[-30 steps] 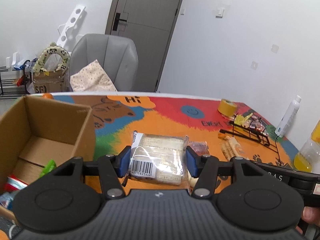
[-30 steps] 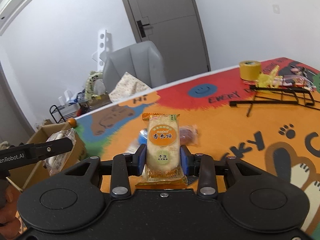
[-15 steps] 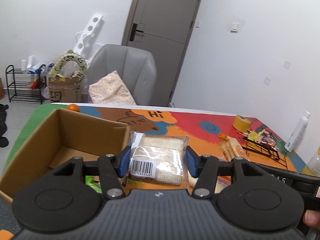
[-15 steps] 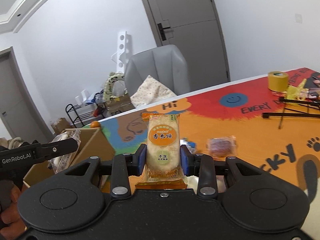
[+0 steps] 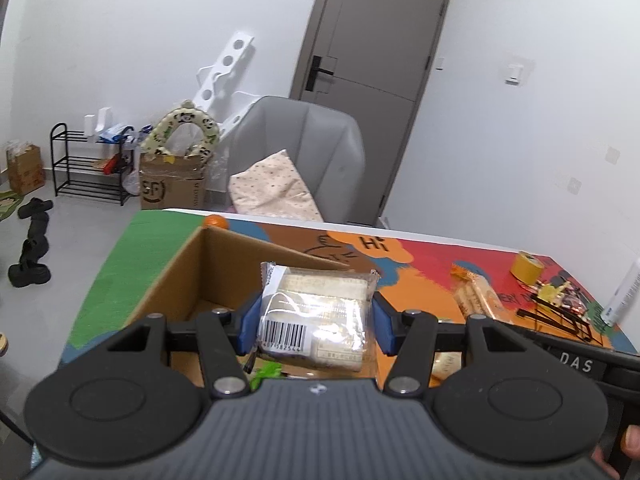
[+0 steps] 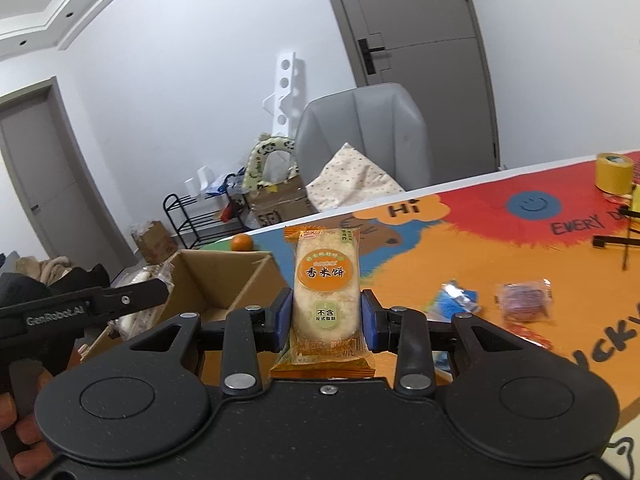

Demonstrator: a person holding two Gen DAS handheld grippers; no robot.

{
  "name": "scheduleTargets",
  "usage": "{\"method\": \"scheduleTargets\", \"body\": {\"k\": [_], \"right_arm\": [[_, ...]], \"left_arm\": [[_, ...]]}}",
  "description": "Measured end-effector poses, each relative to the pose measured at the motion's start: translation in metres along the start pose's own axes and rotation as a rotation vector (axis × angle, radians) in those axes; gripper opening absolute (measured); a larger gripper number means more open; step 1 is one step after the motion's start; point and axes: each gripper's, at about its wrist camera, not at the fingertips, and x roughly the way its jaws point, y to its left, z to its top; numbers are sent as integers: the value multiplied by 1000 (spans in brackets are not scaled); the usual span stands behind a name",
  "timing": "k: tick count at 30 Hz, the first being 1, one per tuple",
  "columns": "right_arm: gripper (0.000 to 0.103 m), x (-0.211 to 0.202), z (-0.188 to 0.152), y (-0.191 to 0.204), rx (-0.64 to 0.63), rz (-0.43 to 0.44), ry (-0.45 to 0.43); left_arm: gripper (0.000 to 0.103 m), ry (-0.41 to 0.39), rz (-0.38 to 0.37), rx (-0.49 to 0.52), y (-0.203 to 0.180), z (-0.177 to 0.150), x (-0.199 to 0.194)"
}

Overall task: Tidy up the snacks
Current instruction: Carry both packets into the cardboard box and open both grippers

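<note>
My left gripper [image 5: 316, 322] is shut on a clear-wrapped cracker pack [image 5: 316, 316] with a barcode and holds it above the open cardboard box [image 5: 176, 276] at the table's left end. My right gripper [image 6: 325, 316] is shut on an orange rice-cake packet [image 6: 325, 292], held upright above the table just right of the same box [image 6: 240, 284]. The left gripper and its pack also show in the right wrist view [image 6: 132, 300], over the box. A green wrapper [image 5: 266, 372] lies inside the box.
On the colourful table mat lie a blue snack [image 6: 454, 300], a reddish snack [image 6: 524, 300], long biscuit packs [image 5: 478, 298], a tape roll [image 5: 528, 266], a black wire rack [image 5: 560, 316] and an orange [image 5: 215, 221]. A grey chair [image 5: 304, 160] stands behind the table.
Both grippers have moved left with their snacks. The left one now hangs over the box opening; the right one has come near the box's right wall.
</note>
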Motion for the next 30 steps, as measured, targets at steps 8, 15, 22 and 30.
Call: {"method": "scheduleTargets", "body": {"k": [8,15,22,30], "right_arm": [[33,12,4,25,-29,16,13],[33,24,8,47,-56,41,20],[33,39,13,69,-58,81,34],[34,49,16,94,-71,144,52]], "left_arm": [[59,33,58,-39,25,1,7],[67,-1,58,-74,44,5,-4],[75,0,72,-90,60,7,-11],[78,-1,97,-108,75,11,-15]]}}
